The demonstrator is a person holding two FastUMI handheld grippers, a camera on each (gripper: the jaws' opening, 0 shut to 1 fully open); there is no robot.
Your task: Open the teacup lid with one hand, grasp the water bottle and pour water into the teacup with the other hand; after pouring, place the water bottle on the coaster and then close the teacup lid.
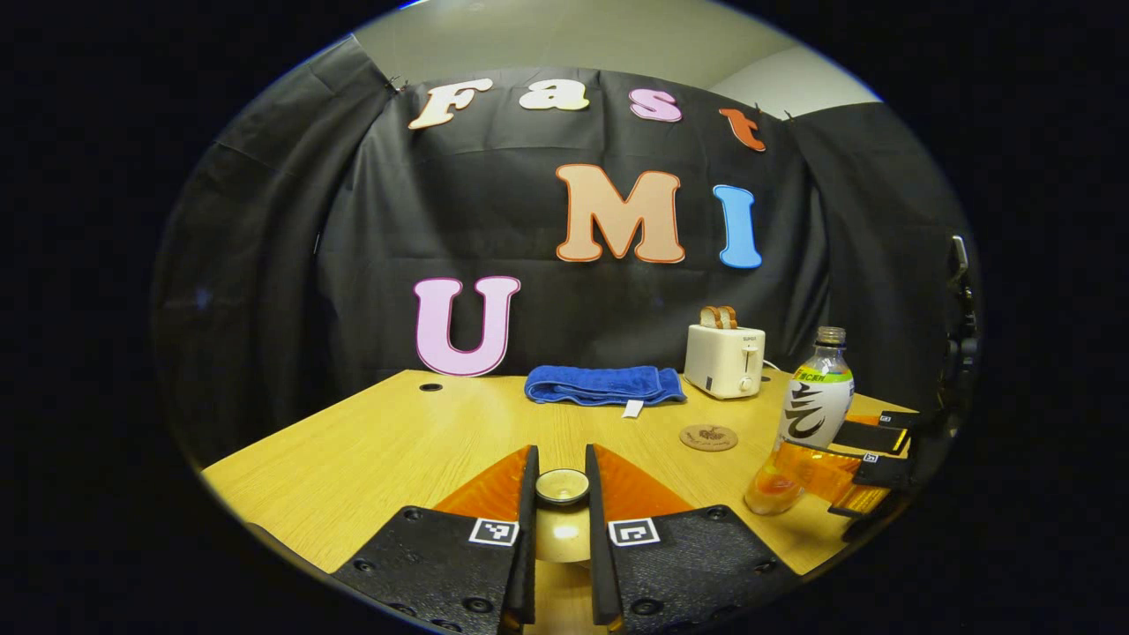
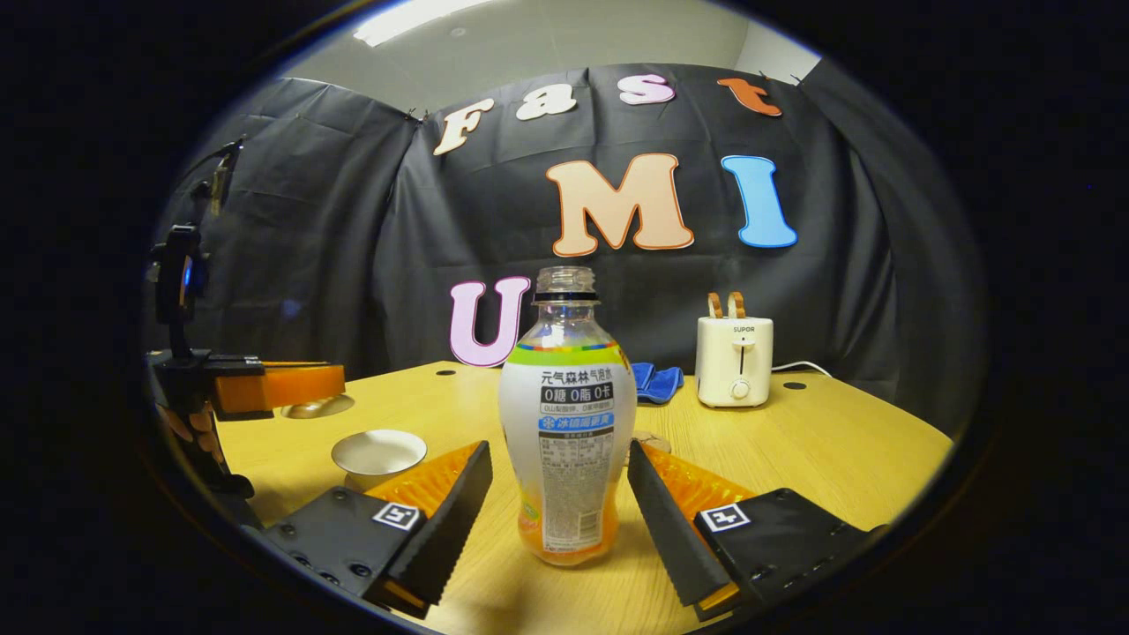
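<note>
Right gripper view showed the water bottle upright on the table, between the right claw fingers, spread apart from it. The teacup stood uncovered near the left edge. The left claw pinched the lid. Coaster, toaster and towel lay toward the far edge.

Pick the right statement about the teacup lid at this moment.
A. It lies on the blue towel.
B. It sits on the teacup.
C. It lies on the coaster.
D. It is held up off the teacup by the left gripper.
D: the left gripper is shut on the lid, and in the right gripper view it hangs above the table beside the open teacup.
</note>
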